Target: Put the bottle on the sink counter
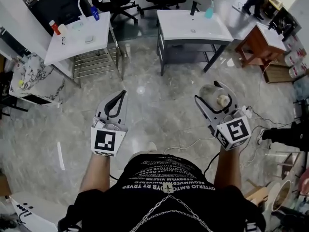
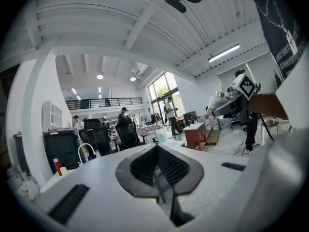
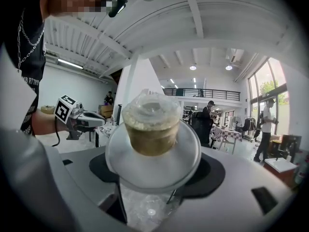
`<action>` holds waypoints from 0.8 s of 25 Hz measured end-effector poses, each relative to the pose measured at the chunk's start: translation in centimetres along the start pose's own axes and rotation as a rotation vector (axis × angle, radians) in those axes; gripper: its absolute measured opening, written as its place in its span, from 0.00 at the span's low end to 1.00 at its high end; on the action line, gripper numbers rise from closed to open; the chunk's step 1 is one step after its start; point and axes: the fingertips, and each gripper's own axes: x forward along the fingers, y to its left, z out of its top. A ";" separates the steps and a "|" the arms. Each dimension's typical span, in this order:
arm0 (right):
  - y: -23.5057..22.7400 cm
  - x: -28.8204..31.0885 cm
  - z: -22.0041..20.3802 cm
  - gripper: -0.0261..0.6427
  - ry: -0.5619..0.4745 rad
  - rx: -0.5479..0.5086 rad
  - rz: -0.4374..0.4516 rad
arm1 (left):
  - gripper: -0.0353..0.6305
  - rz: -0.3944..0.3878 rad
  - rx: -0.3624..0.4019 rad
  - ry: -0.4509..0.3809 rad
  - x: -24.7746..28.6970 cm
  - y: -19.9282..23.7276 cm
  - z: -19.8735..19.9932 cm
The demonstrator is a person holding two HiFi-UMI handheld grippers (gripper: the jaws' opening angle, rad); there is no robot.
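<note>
"Where was the bottle [image 1: 214, 94]?"

"In the right gripper [image 1: 216, 105]. Its jaws were spread wide and clamped round the clear, tan-capped body, above the floor [image 1: 159, 105] and well apart from the sink counter [image 1: 193, 30]."

"And the left gripper [image 1: 115, 106]?"

"Jaws together, nothing between them."

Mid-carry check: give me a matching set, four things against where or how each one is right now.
1. left gripper
2. bottle
3. sink counter
4. wooden table

A. brown, just right of the sink counter
B. shut, nothing between its jaws
C. white, across the floor ahead
D. held in the right gripper

Pairs: 1-B, 2-D, 3-C, 4-A
</note>
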 end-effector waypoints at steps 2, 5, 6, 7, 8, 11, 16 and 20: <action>0.0 1.0 0.3 0.54 0.009 0.000 -0.013 | 0.06 -0.021 -0.007 0.003 1.1 0.7 -0.4; 0.1 1.4 0.0 0.54 0.033 0.000 -0.023 | 0.06 -0.044 -0.011 -0.017 2.2 0.9 -0.5; -0.1 1.4 -0.1 0.54 0.040 0.001 -0.030 | 0.06 -0.047 -0.017 -0.022 2.5 0.8 -0.5; -0.3 1.3 -0.2 0.54 0.044 0.001 -0.038 | 0.06 -0.048 -0.021 -0.026 2.7 0.8 -0.4; -0.5 1.2 -0.2 0.54 0.046 0.002 -0.047 | 0.06 -0.049 -0.021 -0.028 2.9 0.8 -0.4; -1.1 1.3 -0.4 0.54 0.043 0.002 -0.060 | 0.06 -0.047 -0.011 -0.021 3.5 0.7 -0.7; -1.5 2.0 -1.7 0.54 0.043 0.005 -0.043 | 0.06 -0.015 -0.002 -0.003 4.0 1.2 -1.4; -2.6 4.2 -2.0 0.54 0.044 0.006 -0.016 | 0.06 0.006 0.013 -0.003 5.1 2.4 -1.1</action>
